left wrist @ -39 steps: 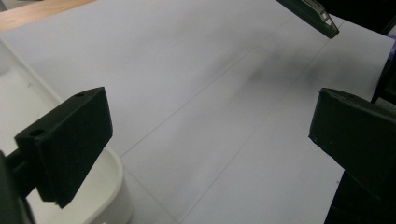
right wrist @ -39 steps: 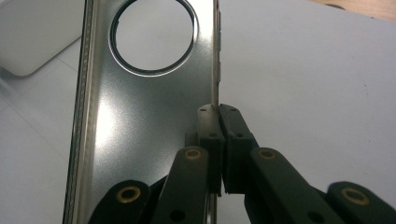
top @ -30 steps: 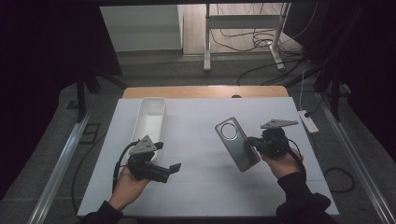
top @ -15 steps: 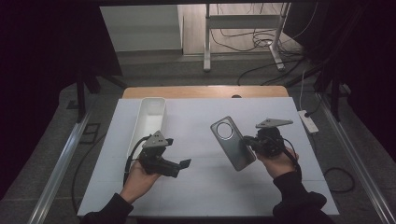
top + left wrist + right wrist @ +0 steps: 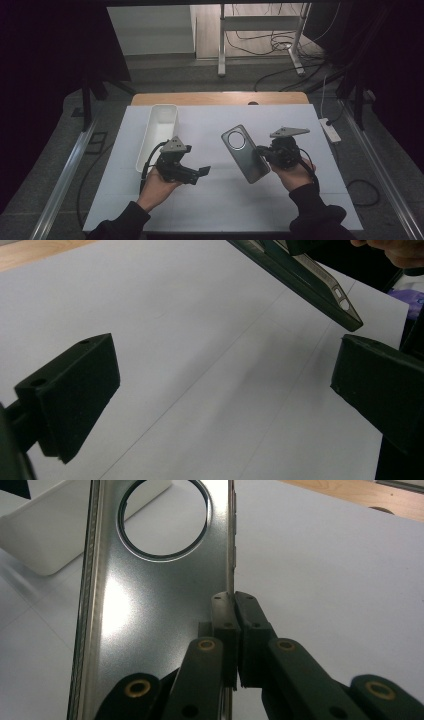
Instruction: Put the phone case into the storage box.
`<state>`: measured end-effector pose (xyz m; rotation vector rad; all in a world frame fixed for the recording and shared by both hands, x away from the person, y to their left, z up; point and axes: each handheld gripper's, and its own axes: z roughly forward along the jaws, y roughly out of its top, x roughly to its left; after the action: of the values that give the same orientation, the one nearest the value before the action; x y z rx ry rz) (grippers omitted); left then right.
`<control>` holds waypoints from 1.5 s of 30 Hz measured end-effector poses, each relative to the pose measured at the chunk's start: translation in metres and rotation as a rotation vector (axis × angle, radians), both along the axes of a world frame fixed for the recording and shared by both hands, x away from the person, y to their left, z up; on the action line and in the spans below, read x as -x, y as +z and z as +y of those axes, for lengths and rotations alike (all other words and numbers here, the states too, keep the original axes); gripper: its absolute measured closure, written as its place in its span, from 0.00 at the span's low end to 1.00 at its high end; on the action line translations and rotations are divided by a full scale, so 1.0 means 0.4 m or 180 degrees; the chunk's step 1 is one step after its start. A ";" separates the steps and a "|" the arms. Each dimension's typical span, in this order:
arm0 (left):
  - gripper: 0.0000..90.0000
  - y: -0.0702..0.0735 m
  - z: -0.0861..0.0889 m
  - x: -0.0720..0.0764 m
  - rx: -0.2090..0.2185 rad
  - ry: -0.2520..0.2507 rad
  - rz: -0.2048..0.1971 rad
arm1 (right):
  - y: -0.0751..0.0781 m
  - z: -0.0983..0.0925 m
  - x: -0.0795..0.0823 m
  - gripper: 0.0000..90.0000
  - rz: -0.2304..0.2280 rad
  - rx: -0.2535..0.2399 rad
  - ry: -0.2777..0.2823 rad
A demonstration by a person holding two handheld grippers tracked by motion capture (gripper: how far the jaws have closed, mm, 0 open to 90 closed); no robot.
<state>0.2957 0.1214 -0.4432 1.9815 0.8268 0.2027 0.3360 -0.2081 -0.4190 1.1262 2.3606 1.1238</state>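
1. Your right gripper [image 5: 264,152] has its jaws pressed together on 1 long edge of the case [image 5: 245,154], pinching the thin side wall. In the right gripper view the pads [image 5: 235,630] meet on that rim about halfway along it. A grip on the rim leaves the flat back and the other edges free, which I judge suits a handover or a second grip.

2. The case hangs above the table [image 5: 280,205], right of the tray [image 5: 159,132] and well apart from it. It is tilted, with its camera end toward the far side.

3. Your left gripper [image 5: 202,171] sits between the tray and the case, jaws spread wide with nothing between them. In the left gripper view the pads [image 5: 75,395] frame bare table, and the near corner of the case [image 5: 320,285] shows just above the right pad. That aim suggests you are lining up on the free end.

4. The case is a slim phone cover, grey and metallic in sheen, with 1 large round camera hole [image 5: 162,517] ringed in dark trim. Small cut-outs mark its end wall. It looks light and rigid enough, but the thin rim could slip or flex.

5. The tray is white, oblong and looks empty.
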 end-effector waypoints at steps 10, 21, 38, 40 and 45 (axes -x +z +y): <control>0.00 -0.004 -0.021 -0.018 0.0017 -0.0046 0.0030 | -0.002 0.019 0.003 0.98 -0.0008 -0.0013 0.0030; 0.00 -0.006 -0.051 -0.034 0.0032 -0.0113 0.0046 | -0.004 0.039 0.006 0.98 -0.0016 -0.0027 0.0063; 0.05 -0.006 -0.097 -0.051 0.0043 -0.0217 0.0084 | -0.009 0.068 0.013 0.98 -0.0033 -0.0052 0.0116; 0.06 -0.007 -0.100 -0.053 0.0043 -0.0228 0.0085 | -0.010 0.071 0.014 0.98 -0.0035 -0.0051 0.0122; 0.10 -0.011 -0.105 -0.056 0.0047 -0.0246 0.0096 | -0.013 0.080 0.017 0.98 -0.0038 -0.0043 0.0140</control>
<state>0.3181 0.0795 -0.4475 2.0029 0.7672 0.1215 0.3293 -0.1760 -0.4243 1.0740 2.3831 1.1594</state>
